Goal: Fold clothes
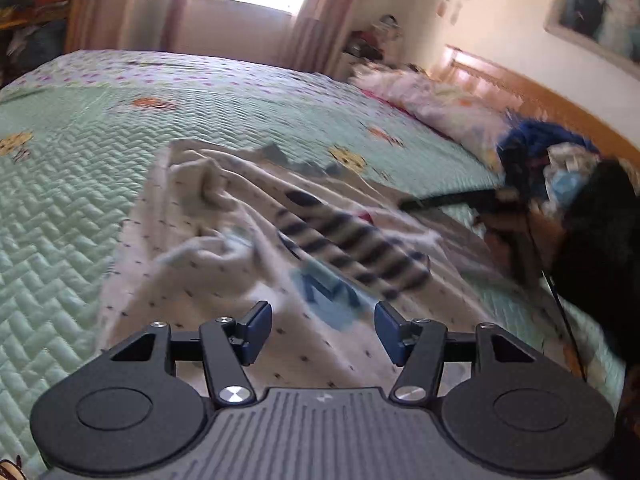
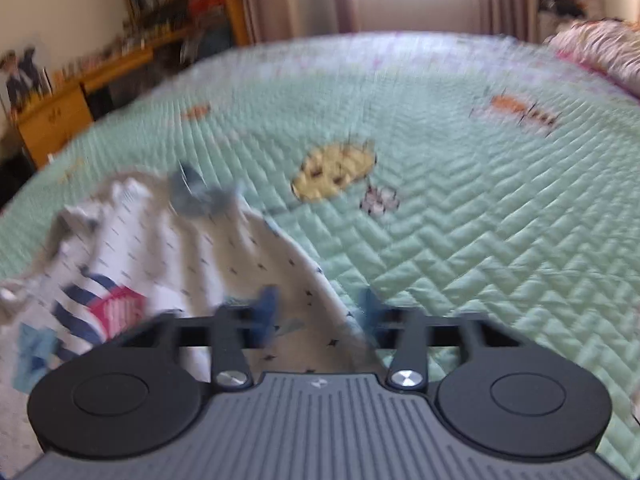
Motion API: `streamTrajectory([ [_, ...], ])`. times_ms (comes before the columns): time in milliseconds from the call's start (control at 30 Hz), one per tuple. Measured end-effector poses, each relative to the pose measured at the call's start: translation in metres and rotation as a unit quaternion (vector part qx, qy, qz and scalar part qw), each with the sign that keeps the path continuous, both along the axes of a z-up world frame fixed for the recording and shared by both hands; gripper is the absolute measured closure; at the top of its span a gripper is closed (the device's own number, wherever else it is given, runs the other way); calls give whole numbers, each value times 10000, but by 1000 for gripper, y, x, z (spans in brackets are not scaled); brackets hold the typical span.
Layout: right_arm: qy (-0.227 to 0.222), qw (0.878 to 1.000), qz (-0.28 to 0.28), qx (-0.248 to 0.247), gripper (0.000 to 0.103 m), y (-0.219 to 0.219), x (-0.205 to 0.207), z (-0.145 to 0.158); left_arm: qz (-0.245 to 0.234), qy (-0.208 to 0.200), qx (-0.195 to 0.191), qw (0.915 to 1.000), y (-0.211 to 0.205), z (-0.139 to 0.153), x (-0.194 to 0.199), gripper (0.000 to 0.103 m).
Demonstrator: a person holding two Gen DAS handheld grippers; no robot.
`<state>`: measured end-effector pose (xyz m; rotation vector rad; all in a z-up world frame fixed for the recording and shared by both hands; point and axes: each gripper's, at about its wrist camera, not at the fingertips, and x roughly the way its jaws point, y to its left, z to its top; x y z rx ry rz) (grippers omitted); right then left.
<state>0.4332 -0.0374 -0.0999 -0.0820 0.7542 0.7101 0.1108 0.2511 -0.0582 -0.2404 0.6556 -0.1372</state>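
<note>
**Spreading the garment before the first fold**

Lying crumpled on the green quilted bed cover [image 1: 60, 208], the white dotted garment [image 1: 224, 240] is not yet flat, so the step in hand appears to be laying it out. The left gripper [image 1: 323, 334] hovers over it, jaws parted and empty. The right gripper [image 2: 320, 316] straddles the garment's edge; blur hides whether the pads pinch the cloth. The next move likely calls for a firm hold on two edges, then pulling them apart.
</note>
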Motion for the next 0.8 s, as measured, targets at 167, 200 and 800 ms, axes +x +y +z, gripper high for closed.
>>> streamTrajectory([
  [167, -161, 9990, -420, -52, 100, -25, 28, 9, -288, 47, 76, 9995, -19, -5, -7, 43],
  [200, -191, 9982, -556, -67, 100, -32, 36, 12, -363, 17, 143, 9992, -23, -4, -9, 42],
  [800, 876, 9645, -1665, 1856, 50, -119, -260, 8, 547, 312, 34, 9980, -21, 8, -93, 31],
])
